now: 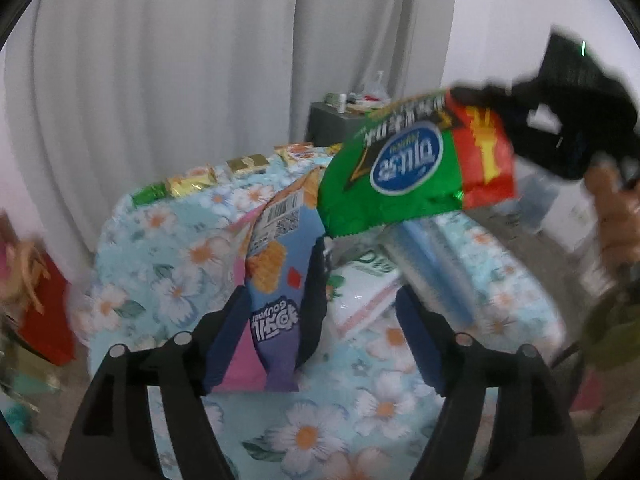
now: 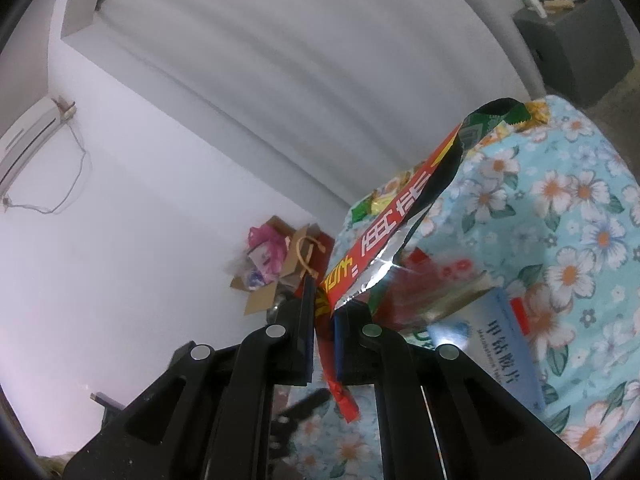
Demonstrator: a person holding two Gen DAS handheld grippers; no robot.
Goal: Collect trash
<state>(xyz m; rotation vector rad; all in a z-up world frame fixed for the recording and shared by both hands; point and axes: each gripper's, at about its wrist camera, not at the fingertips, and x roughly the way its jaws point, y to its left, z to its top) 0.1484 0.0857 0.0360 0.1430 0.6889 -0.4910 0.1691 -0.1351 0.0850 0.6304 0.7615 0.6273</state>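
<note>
Item: green-and-red snack bag (image 1: pixel 416 168), upper right of the left view, held off the floral worktop (image 1: pixel 384 408); right gripper (image 2: pixel 324 312) fingers clamped on its red end. Item: purple snack bag (image 1: pixel 272 312), centre; left gripper (image 1: pixel 316 320) fingers apart, one blue pad against it. Handling: keep both grips firm, lift clear of remaining wrappers (image 1: pixel 192 184).

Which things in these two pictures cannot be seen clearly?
- Left gripper, left view: whether it grips the purple bag; its right finger stands apart.
- White packet, left view: the green bag covers its print.
- Red wrapper, right view: blurred.
- Small packets at the far table edge, left view: too small.
</note>
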